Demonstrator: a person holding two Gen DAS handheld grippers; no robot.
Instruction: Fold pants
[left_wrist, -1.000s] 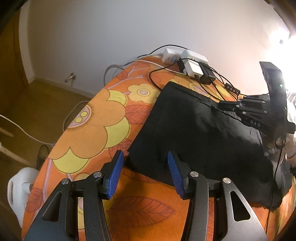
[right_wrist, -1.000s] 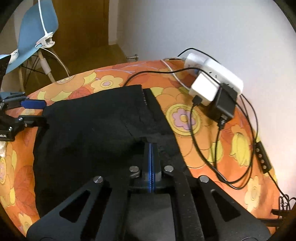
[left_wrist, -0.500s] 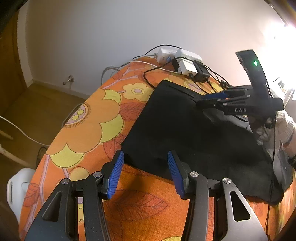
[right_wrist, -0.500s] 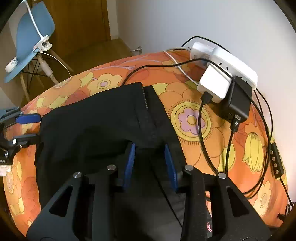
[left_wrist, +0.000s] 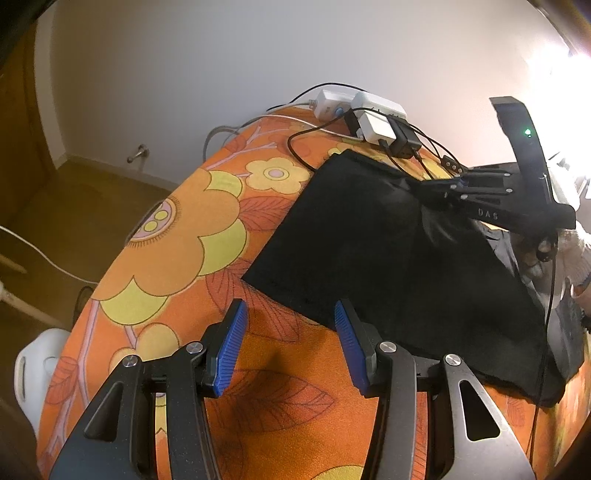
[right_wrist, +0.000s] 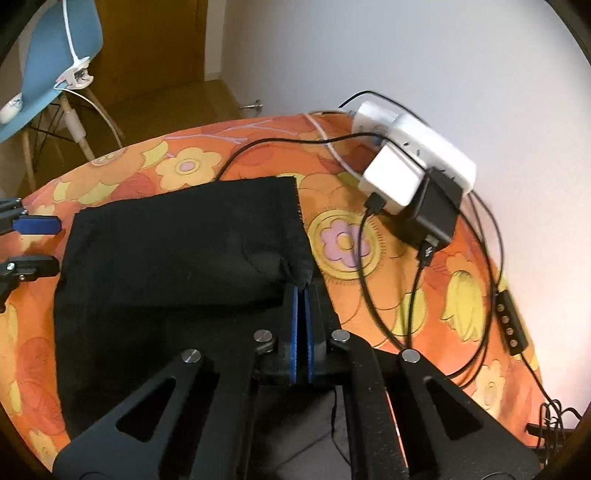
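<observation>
Black pants (left_wrist: 373, 254) lie folded on an orange flowered ironing board (left_wrist: 177, 258). My left gripper (left_wrist: 288, 325) is open and empty, hovering just before the near hem edge of the pants. My right gripper (right_wrist: 303, 291) is shut on the right edge of the pants (right_wrist: 177, 251), pinching a raised pucker of cloth. It also shows in the left wrist view (left_wrist: 443, 190) at the far right of the pants. The left gripper's blue fingertips (right_wrist: 37, 225) show at the left edge of the right wrist view.
A white power strip (right_wrist: 417, 147) with white and black adapters and black cables (right_wrist: 480, 258) lies on the board by the wall. It also shows in the left wrist view (left_wrist: 362, 110). A blue chair (right_wrist: 48, 55) stands beyond the board. A white object (left_wrist: 33, 369) sits on the floor.
My right gripper opened half a second ago and has now shut again on the pants' right edge, lifting a pucker. My left gripper has drawn back slightly from the hem, still open.
</observation>
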